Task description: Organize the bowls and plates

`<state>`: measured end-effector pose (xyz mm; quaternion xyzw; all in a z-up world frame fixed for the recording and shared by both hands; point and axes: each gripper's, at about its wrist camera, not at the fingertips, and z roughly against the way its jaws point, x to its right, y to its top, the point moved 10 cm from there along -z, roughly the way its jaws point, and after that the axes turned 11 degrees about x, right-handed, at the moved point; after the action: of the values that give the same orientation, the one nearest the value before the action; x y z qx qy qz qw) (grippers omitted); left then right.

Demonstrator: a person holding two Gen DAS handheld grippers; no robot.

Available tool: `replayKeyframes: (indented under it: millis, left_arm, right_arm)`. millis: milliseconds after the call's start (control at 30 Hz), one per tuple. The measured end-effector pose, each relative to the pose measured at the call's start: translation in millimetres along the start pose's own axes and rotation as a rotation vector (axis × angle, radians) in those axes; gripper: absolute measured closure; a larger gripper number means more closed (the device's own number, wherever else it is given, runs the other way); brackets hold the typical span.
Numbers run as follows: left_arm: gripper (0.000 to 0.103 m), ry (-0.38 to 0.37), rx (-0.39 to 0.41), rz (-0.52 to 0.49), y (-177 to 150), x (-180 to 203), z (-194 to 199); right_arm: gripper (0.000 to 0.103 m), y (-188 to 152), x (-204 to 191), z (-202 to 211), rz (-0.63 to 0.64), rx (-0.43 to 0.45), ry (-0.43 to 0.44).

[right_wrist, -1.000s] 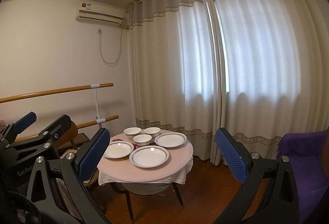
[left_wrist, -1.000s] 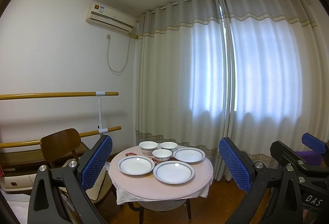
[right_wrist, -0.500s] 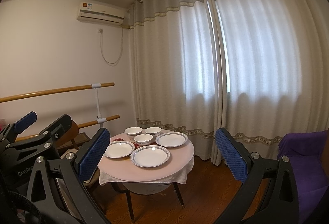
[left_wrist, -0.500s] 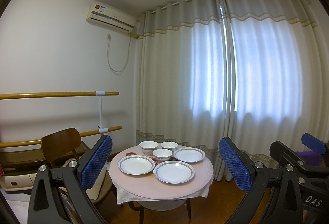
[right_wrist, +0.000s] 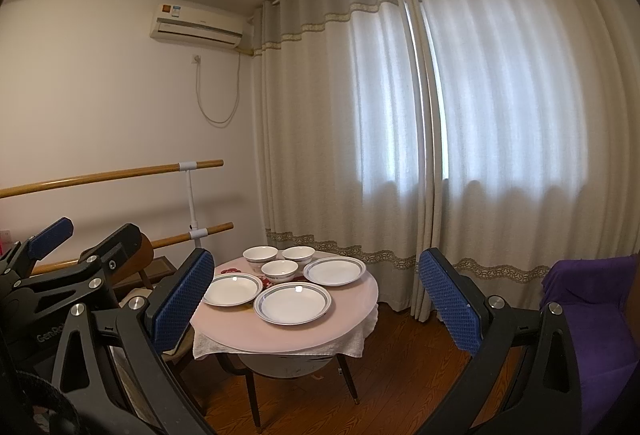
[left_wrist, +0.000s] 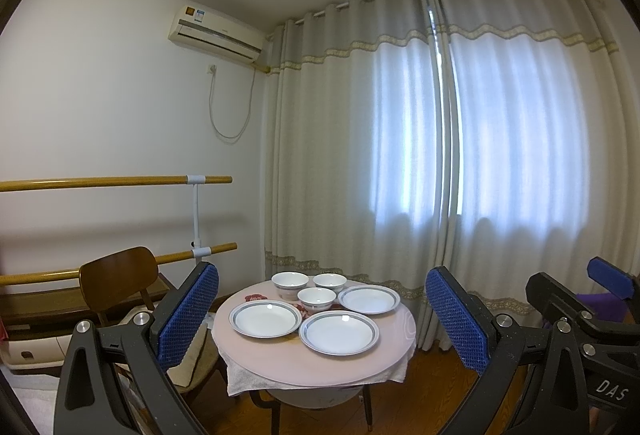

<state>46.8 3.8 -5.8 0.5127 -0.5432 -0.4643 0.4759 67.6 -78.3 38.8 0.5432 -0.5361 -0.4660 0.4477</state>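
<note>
Both grippers hover well back from a small round pink surface [left_wrist: 320, 367], their blue-padded jaws spread wide apart and holding nothing. Seen between the left gripper [left_wrist: 322, 319] jaws, three white blue-rimmed ceramic plates [left_wrist: 339, 332] lie on the surface, with three small white ceramic bowls [left_wrist: 317, 299] clustered just beyond them, touching nothing above. The right gripper [right_wrist: 312, 311] frames the same dishes. Open wooden floor [right_wrist: 400, 375] lies between the jaws and the surface. A brown wooden chair [left_wrist: 116, 277] stands left of the left jaw, under two wooden wall rails [left_wrist: 112, 182]. Pale grey curtains [left_wrist: 440, 155] hang behind, and a purple-covered seat [right_wrist: 592, 315] sits beyond the right jaw.
</note>
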Motion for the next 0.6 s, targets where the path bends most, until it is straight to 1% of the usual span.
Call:
replayKeyframes:
  millis: [300, 600]
  left_arm:
    - [0.001, 0.0, -0.013, -0.005, -2, 0, -4]
    - [0.001, -0.005, -0.05, 0.004, -11, -4, -17]
  right_arm:
    - [0.0, -2, -3, 0, -0.002, -0.005, 0.001]
    - [0.0, -11, 1, -16, -0.01, -0.035, 0.005]
